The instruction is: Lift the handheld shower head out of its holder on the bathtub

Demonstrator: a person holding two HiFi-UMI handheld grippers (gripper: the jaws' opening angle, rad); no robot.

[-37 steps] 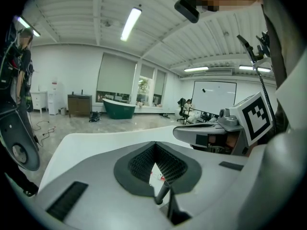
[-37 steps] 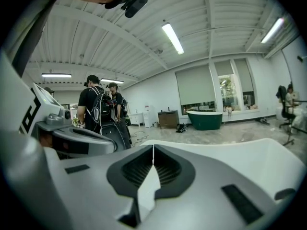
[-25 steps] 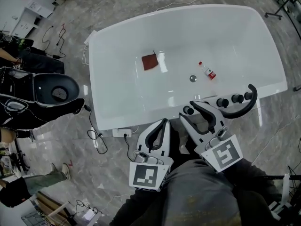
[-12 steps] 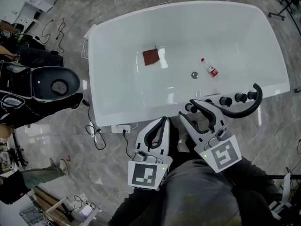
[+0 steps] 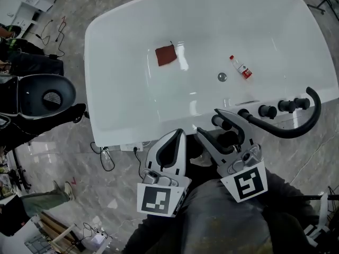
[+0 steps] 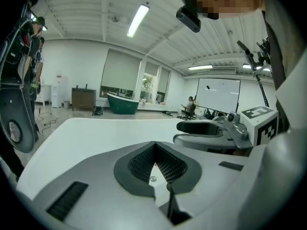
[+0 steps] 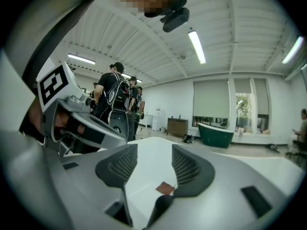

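Note:
A white bathtub [image 5: 132, 105] has black fittings along its near right rim. The black handheld shower head [image 5: 228, 138] stands there in its holder, and its rounded top [image 7: 160, 206] shows low between the jaws in the right gripper view. My right gripper [image 5: 208, 121] straddles it. Its jaws are opening and the pads are clear of the shower head on both sides. My left gripper [image 5: 179, 135] is shut and empty, hovering over the near rim to the left; its pads [image 6: 154, 150] meet.
Three black knobs [image 5: 267, 111] and a curved black pipe [image 5: 310, 121] sit on the rim to the right. Inside the tub lie a brown cloth [image 5: 166, 55], a small bottle [image 5: 242, 67] and the drain [image 5: 222, 76]. Cables [image 5: 106, 157] trail on the floor at the left, where people stand.
Both grippers have sunk toward the tub's near rim. The right gripper's jaws have spread wider around the shower head. The left gripper stays shut.

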